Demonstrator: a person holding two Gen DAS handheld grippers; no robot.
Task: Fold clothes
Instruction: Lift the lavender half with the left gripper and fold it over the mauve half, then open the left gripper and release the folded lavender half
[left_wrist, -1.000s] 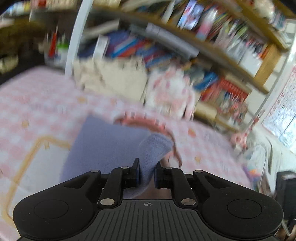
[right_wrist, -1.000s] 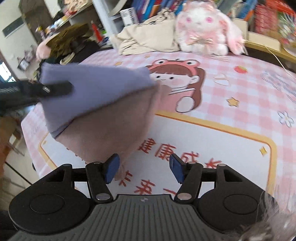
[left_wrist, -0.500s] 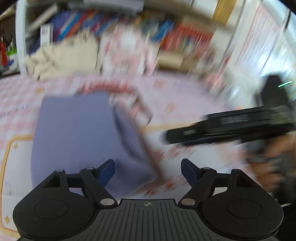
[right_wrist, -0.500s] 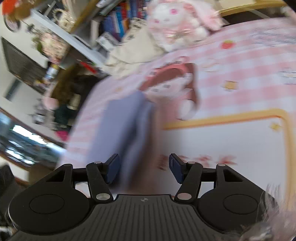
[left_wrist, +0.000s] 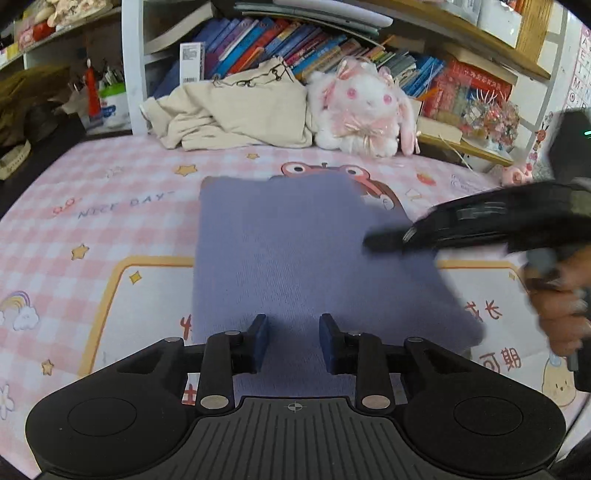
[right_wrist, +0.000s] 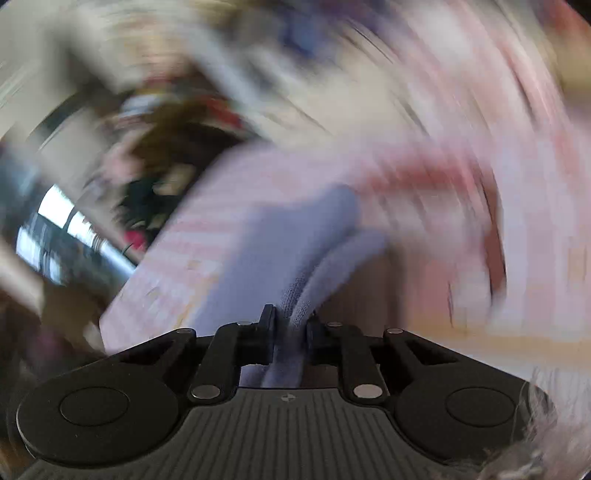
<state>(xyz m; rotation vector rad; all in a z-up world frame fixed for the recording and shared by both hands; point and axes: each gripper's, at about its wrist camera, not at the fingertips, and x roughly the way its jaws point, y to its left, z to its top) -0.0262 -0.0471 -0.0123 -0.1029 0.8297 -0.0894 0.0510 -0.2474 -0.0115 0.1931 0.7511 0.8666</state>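
Observation:
A lavender knitted garment (left_wrist: 295, 251) lies flat and folded on the pink checked cover (left_wrist: 110, 206). My left gripper (left_wrist: 293, 341) hovers over its near edge. Its jaws are closing, with a gap still between the blue pads, which do not press the cloth below them. In the left wrist view my right gripper (left_wrist: 369, 243) reaches in from the right at the garment's right edge, held by a hand (left_wrist: 561, 306). The right wrist view is heavily blurred. There my right gripper (right_wrist: 290, 325) is closing and pinches a fold of the garment (right_wrist: 295, 240).
A crumpled beige garment (left_wrist: 236, 110) and a white and pink plush rabbit (left_wrist: 362, 110) sit at the back of the cover. Behind them stand shelves of books (left_wrist: 295, 44). At the far left the cover's edge drops to dark clutter (left_wrist: 22, 110).
My left gripper let go of the lavender cloth, opened wide, then narrowed. The garment dropped flat. My right gripper, open before, has closed on a fold while swinging quickly.

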